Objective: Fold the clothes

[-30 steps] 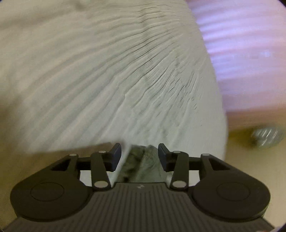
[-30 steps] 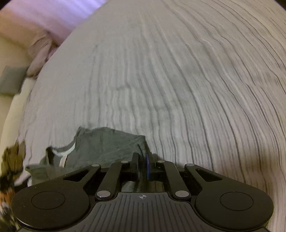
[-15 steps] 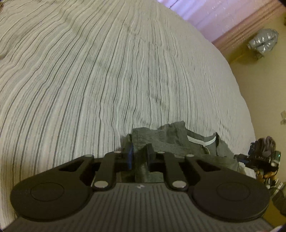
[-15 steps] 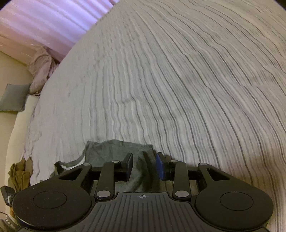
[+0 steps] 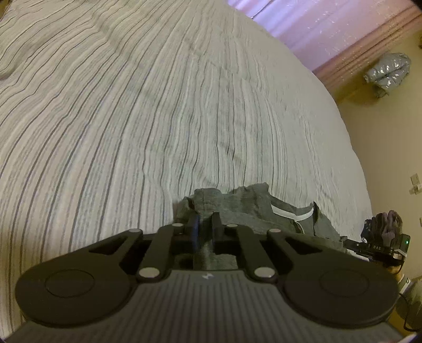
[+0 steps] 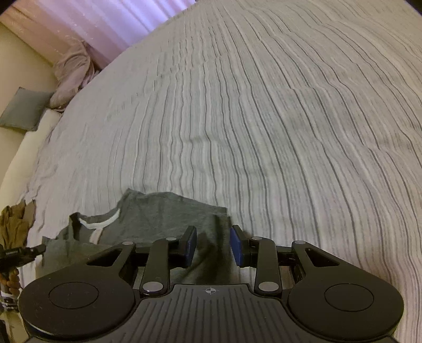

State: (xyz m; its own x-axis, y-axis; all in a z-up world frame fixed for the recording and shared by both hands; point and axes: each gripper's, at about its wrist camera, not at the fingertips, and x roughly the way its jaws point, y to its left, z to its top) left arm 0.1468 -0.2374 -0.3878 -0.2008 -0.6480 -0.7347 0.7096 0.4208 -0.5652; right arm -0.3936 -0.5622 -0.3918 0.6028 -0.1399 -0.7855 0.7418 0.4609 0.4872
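Crumpled grey shirt point(image 6: 158, 213); white-trimmed collar

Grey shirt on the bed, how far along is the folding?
Done: little; the grey shirt lies rumpled on the striped bedspread. In hand: left tongs are shut on a bunched edge, right tongs open over its other side. Left: all the folds.

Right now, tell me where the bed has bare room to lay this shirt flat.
The striped bedspread is bare beyond the grey shirt, up to the curtain. It is crowded only at the near edge, where the shirt lies bunched between both grippers.
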